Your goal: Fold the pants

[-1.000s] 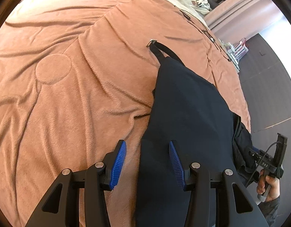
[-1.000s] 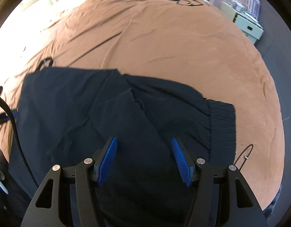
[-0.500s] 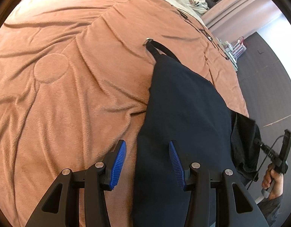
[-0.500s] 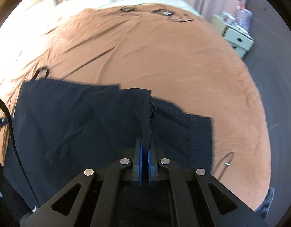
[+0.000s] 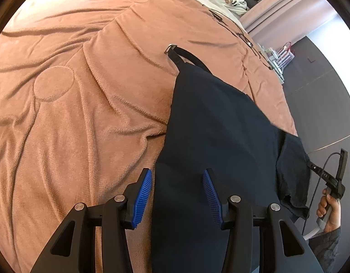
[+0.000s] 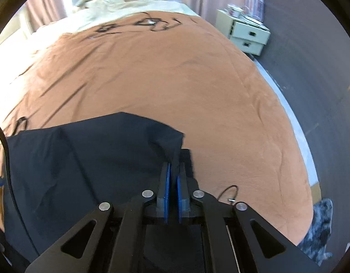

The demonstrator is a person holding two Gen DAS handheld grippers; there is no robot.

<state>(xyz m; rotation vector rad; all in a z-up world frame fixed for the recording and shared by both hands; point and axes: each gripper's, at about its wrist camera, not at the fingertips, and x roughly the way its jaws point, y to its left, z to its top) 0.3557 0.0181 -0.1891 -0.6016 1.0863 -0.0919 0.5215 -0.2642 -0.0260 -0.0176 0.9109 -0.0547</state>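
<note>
Orange-brown fleece blanket covers the bed; dark pants lie on it beneath the left gripper, whose jaws stand apart, empty. In the right view a white drawer unit stands beyond the blanket, and the right gripper, its jaws having just eased slightly, pinches a raised fold of the pants.

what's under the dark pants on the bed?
The pants lie on the orange-brown blanket, which shows all around them. The right tongs pinch a lifted fold. Whatever sits under the fabric itself is covered.
</note>
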